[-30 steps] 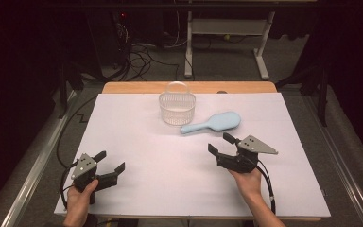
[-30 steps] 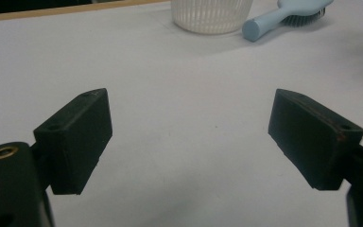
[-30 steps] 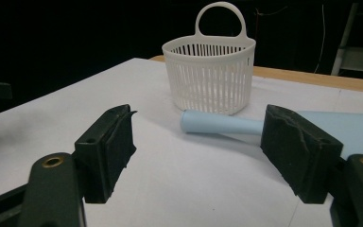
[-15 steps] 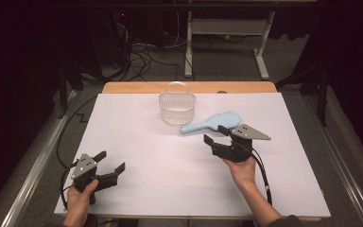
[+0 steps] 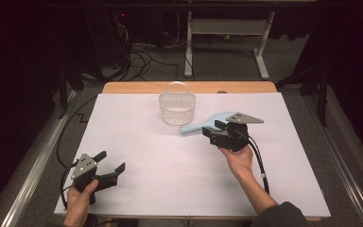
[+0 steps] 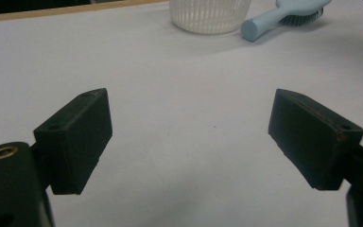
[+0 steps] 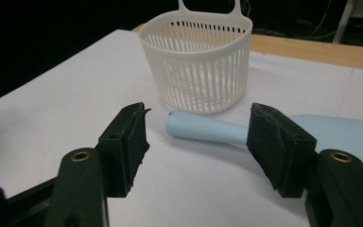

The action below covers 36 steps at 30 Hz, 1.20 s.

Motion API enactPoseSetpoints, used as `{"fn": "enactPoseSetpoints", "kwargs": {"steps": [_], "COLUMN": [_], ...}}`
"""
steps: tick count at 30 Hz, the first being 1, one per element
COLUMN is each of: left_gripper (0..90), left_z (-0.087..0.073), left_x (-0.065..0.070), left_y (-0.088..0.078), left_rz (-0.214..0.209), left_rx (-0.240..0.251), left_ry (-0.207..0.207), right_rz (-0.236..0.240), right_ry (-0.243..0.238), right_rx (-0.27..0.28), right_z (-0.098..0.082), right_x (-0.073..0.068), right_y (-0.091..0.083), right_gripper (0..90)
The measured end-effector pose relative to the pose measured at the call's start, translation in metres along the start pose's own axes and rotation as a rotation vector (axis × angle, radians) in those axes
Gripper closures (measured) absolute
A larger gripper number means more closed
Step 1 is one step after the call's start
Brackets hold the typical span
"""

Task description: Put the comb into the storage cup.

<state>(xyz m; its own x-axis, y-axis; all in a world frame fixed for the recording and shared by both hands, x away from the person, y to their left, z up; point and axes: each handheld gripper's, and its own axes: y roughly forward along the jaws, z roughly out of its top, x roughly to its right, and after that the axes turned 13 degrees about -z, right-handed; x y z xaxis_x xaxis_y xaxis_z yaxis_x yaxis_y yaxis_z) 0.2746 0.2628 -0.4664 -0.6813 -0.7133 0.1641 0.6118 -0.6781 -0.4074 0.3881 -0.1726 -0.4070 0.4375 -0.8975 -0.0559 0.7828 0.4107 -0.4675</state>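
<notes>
1. Out past the middle of the white table (image 5: 170, 189), toward two o'clock from its centre, the right gripper (image 5: 216, 130) hangs just over the handle of the light blue hairbrush (image 5: 199, 126)!
2. Its jaws have just been closing, yet they are released for now: from the right gripper view the brush handle (image 7: 203, 128) lies between and beyond the two black pads, and neither pad presses on it.
3. That brush lies flat on the table, handle end pointing to eight o'clock, broad head out at two o'clock and partly hidden under the gripper's grey plate in the high view.
4. Just beside the handle tip, at eleven o'clock from it, stands the white slatted basket (image 5: 177, 109), upright, its loop handle at the far rim; whether the two touch I cannot tell.
5. Down at seven o'clock on the table, well apart from all that, the left gripper (image 5: 110, 166) sits in the person's left hand (image 5: 78, 203), jaws spread wide and released, nothing between them.
6. From the left gripper view there is bare white surface between its pads, with basket (image 6: 209, 16) and brush (image 6: 283, 16) far off at twelve to one o'clock.
</notes>
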Motion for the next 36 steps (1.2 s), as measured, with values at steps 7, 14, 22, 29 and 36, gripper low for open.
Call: {"fn": "enactPoseSetpoints", "kwargs": {"steps": [7,14,22,29,36], "left_gripper": [15.4,15.4,15.4,15.4,15.4], "left_z": [0.000,0.000,0.000,0.001,0.001], "left_x": [0.000,0.000,0.000,0.001,0.001], "left_y": [0.000,-0.001,-0.001,-0.001,-0.001], "left_rz": [-0.001,0.011,0.010,0.010,0.007], "left_rx": [-0.002,-0.010,-0.014,-0.007,-0.013], "left_ry": [0.001,0.012,0.015,0.028,0.030], "right_rz": [0.001,-0.009,-0.037,-0.054,-0.056], "right_ry": [-0.009,-0.027,-0.075,-0.087,-0.090], "right_rx": [-0.054,-0.128,-0.264,-0.361,-0.434], "right_z": [0.012,0.026,0.040,0.048,0.051], "right_x": [0.003,0.006,0.003,-0.001,-0.003], "right_y": [0.009,0.017,0.036,0.054,0.072], "right_gripper": [42.2,49.7,58.0,65.4,74.1]}}
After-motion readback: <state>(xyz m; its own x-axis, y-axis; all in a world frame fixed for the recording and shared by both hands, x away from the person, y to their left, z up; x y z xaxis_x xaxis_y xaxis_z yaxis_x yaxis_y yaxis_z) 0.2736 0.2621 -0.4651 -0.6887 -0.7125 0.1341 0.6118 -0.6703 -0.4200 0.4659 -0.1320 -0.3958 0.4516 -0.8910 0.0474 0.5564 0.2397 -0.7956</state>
